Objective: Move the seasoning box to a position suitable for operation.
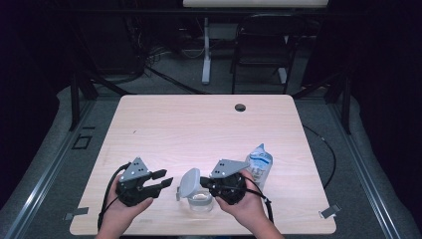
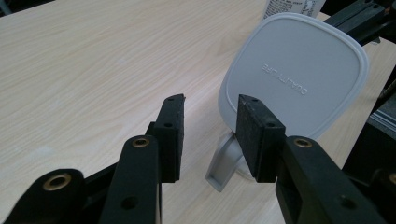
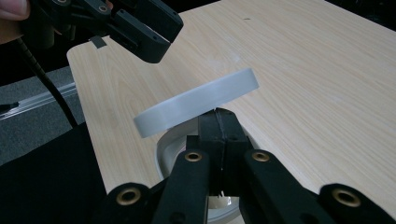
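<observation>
A: Where is the container?

B: In the high view a clear container (image 1: pixel 200 201) stands on the desk (image 1: pixel 199 129), low in the frame and just right of centre, between the two hands. I cannot make out anything inside it.

A: And its lid?

B: The grey lid (image 1: pixel 189 183) is tilted up over the container, off the rim on the left of the frame. In the left gripper view the lid (image 2: pixel 294 74) fills the upper right, its underside facing the camera, with raised lettering on it. A grey flap (image 2: pixel 223 163) hangs below it, near the desk.

A: What holds it up?

B: The right hand-held gripper (image 1: pixel 208 185). In the right gripper view its jaws are clenched tight at the bottom centre, pinching a tab at the lid's edge (image 3: pixel 198 100); the container's rim (image 3: pixel 163 149) curves just below.

A: The left one?

B: The left hand-held gripper (image 1: pixel 166 179) is released, jaws apart with nothing between them. It points right, towards the lid, close but not touching. In its own view the two pads (image 2: pixel 170 135) stand open in front of the lid.

A: Anything else on the desk?

B: A plastic bottle (image 1: pixel 259 164) with a printed label lies at the lower right, just beyond the right hand (image 1: pixel 246 201).
</observation>
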`<action>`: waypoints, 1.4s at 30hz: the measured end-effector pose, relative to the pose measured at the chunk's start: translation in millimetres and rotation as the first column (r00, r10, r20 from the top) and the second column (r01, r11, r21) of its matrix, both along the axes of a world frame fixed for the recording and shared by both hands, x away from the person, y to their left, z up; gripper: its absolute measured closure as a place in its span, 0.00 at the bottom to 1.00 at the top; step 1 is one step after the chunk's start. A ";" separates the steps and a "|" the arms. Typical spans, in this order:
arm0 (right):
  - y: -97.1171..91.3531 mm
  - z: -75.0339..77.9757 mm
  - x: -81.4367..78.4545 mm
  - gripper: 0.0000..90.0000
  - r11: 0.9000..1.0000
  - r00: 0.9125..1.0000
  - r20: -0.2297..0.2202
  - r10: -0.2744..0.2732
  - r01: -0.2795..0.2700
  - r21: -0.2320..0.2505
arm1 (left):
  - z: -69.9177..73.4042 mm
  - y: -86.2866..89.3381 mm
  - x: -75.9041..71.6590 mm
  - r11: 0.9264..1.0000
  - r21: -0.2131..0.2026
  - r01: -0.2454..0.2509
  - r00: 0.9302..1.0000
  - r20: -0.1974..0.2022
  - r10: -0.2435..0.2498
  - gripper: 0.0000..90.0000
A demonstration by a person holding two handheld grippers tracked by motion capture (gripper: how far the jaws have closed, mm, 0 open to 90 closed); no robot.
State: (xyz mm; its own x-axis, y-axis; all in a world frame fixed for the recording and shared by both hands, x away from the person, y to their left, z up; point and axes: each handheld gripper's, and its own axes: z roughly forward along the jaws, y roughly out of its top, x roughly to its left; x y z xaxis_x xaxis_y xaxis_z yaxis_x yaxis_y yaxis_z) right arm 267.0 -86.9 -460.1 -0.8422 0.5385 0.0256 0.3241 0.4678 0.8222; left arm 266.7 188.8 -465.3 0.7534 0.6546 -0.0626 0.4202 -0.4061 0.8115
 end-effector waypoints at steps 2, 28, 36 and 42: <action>0.6 0.7 0.3 1.00 1.000 1.000 0.000 0.004 -0.004 -0.005 | 0.0 0.4 0.1 1.000 0.001 0.000 1.000 -0.002 0.000 0.69; 22.6 14.4 1.1 1.00 0.999 0.998 0.022 0.051 -0.051 -0.010 | -4.8 8.6 5.3 1.000 -0.017 -0.025 0.999 -0.023 0.025 0.68; 30.9 15.5 1.5 1.00 0.998 0.998 0.028 0.061 -0.061 -0.006 | -5.6 10.6 6.3 0.999 -0.020 -0.032 0.999 -0.025 0.032 0.67; 27.8 16.0 -1.4 1.00 0.998 0.998 0.040 0.057 -0.057 -0.011 | -6.8 12.2 7.5 0.999 -0.022 -0.037 0.999 -0.028 0.036 0.67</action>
State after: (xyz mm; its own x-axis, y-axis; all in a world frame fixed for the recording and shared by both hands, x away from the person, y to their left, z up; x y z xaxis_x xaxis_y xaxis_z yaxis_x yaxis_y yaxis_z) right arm 265.6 -59.0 -444.1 -0.8719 0.4895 -0.0140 0.2633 0.4927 0.8294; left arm 274.2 201.0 -472.1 0.7268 0.6798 -0.0980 0.4571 -0.3723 0.8077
